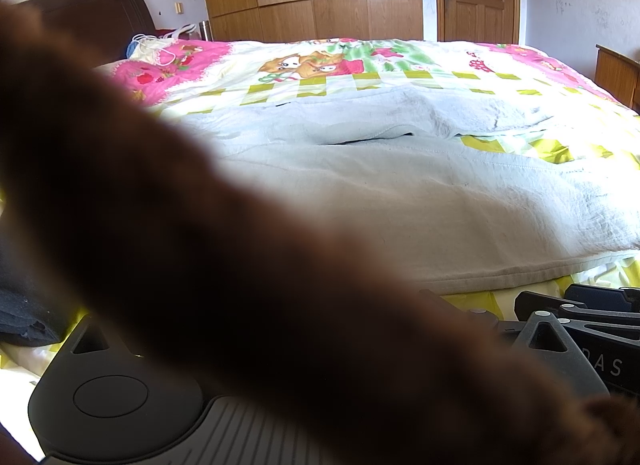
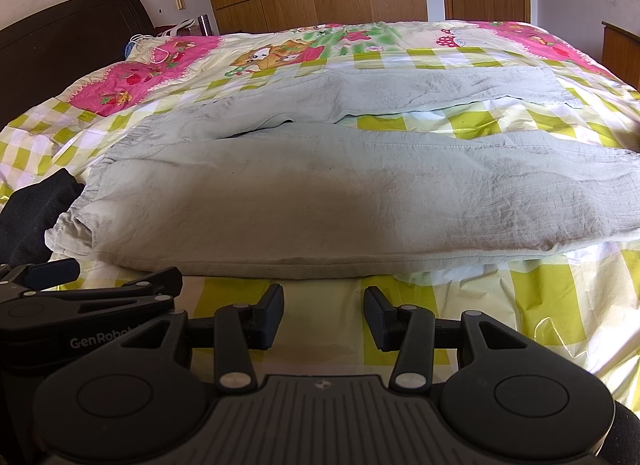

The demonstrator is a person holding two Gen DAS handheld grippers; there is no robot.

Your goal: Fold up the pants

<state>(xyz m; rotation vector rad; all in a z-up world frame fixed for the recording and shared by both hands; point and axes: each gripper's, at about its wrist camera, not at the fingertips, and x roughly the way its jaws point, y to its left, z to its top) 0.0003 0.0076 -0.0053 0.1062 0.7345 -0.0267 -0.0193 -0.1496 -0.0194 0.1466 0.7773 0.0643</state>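
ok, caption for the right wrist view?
Open right claw rests on the checked bedspread before flat pale green pants, nothing grasped.

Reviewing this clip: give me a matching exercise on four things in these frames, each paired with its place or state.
Things:
1. pants
2. right gripper
3. black garment
4. headboard

Places or states:
A. dark brown, at the bed's far left end
B. open, resting on the checked bedspread
C. bunched beside the waistband
D. pale grey-green, spread flat, legs apart

Pairs: 1-D, 2-B, 3-C, 4-A
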